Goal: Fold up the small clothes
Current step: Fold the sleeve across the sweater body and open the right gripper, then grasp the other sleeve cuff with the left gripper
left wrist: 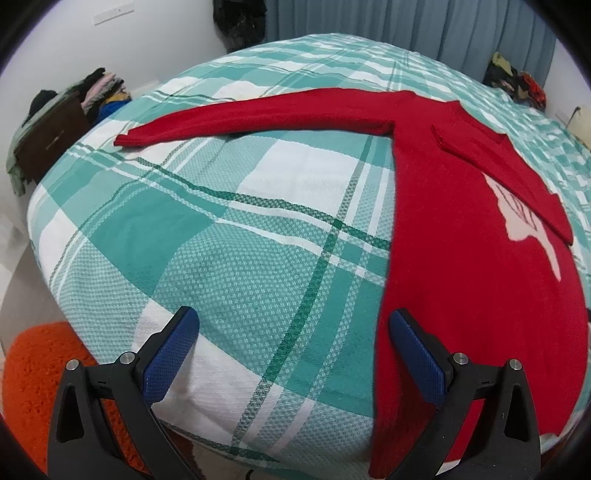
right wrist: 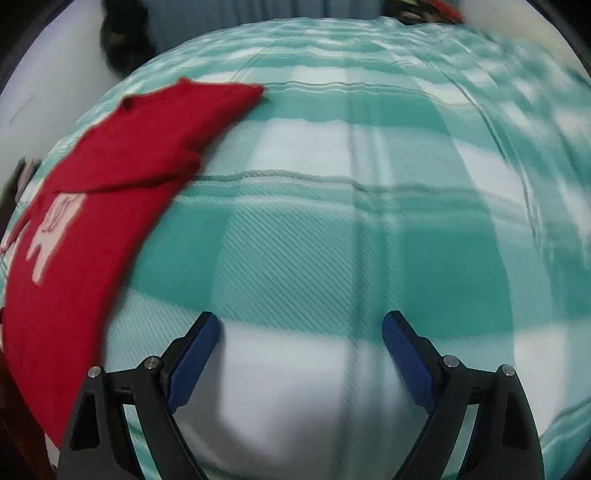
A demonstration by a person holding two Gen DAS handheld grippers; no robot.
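Observation:
A red sweater (left wrist: 461, 236) with a pale pink motif lies flat on the teal and white plaid bed cover (left wrist: 229, 229). One sleeve (left wrist: 258, 116) stretches out to the left; the other sleeve (left wrist: 509, 173) is folded across the chest. My left gripper (left wrist: 293, 325) is open and empty, just above the cover at the sweater's lower left edge. In the blurred right wrist view the sweater (right wrist: 92, 221) lies at the left, and my right gripper (right wrist: 301, 328) is open and empty over bare cover (right wrist: 332, 240) to its right.
An orange rug (left wrist: 37, 376) lies on the floor by the bed's near left corner. A dark chest (left wrist: 48, 144) piled with clothes stands at the left wall. Grey-blue curtains (left wrist: 406, 22) hang behind the bed, with more clothes (left wrist: 517, 79) at the far right.

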